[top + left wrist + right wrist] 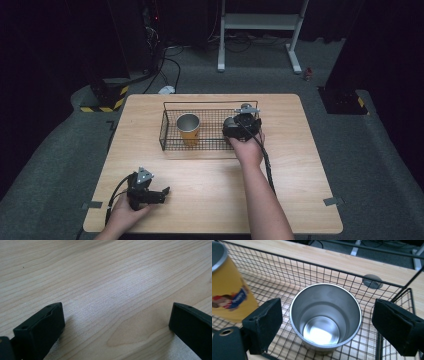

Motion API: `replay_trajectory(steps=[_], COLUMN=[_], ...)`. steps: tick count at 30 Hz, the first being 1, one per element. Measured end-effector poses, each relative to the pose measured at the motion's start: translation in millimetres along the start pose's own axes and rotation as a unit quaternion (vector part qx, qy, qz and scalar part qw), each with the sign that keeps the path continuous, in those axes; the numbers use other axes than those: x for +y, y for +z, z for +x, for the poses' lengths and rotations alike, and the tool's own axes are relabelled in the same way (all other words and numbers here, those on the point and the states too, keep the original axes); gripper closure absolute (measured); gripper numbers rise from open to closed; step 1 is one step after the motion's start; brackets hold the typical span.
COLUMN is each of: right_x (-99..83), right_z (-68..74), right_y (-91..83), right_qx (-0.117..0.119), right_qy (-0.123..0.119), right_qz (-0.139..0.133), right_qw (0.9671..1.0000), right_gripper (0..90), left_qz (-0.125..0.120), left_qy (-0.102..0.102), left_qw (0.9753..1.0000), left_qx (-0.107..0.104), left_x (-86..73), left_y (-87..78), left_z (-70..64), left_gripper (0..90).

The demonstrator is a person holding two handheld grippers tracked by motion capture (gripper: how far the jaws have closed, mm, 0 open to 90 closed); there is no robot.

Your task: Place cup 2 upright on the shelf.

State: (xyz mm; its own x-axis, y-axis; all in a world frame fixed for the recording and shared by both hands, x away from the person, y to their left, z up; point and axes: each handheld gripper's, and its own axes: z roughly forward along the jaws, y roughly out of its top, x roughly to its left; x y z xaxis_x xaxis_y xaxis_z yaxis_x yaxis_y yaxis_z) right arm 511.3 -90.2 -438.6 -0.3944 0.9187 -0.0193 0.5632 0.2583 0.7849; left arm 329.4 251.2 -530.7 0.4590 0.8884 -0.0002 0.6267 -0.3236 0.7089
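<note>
A black wire basket (pixel 200 103) stands on the far half of the wooden table (pixel 210 180). Inside it, at the left, a yellow cup (pixel 188 128) with a metal rim stands upright. My right gripper (pixel 239 124) reaches into the basket's right end. In the right gripper view a plain steel cup (pixel 325 317) stands upright on the basket (pixel 312 265) floor, beside the yellow cup (pixel 229 292). My right gripper (pixel 327 325) is open, one jaw on each side of the steel cup with small gaps. My left gripper (pixel 162 195) rests open on the table's near left, over bare wood (pixel 116 325).
A round grey cable port (pixel 372 281) sits in the tabletop just behind the basket. Past the table's far edge are a white metal stand (pixel 260 22), cables and a yellow-black striped base (pixel 105 102) on grey carpet.
</note>
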Motion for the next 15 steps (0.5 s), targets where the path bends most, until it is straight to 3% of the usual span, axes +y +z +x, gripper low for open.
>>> replay_trajectory(steps=[8,15], right_x=[-15.7,-32.2], right_z=[-2.4,-6.2], right_y=[-25.9,-44.3], right_qx=[0.013,0.010], right_qy=[0.006,-0.006], right_qz=[-0.023,-0.028], right_qw=[0.9996,0.9995], right_gripper=[10.0,10.0], left_qz=[-0.001,-0.001], left_qy=[-0.001,0.000], left_qw=[1.0000,1.0000], left_qx=[0.000,0.000], left_x=[0.0,0.0], left_y=[0.1,0.1], left_z=[-0.1,-0.1], left_gripper=[0.5,0.5])
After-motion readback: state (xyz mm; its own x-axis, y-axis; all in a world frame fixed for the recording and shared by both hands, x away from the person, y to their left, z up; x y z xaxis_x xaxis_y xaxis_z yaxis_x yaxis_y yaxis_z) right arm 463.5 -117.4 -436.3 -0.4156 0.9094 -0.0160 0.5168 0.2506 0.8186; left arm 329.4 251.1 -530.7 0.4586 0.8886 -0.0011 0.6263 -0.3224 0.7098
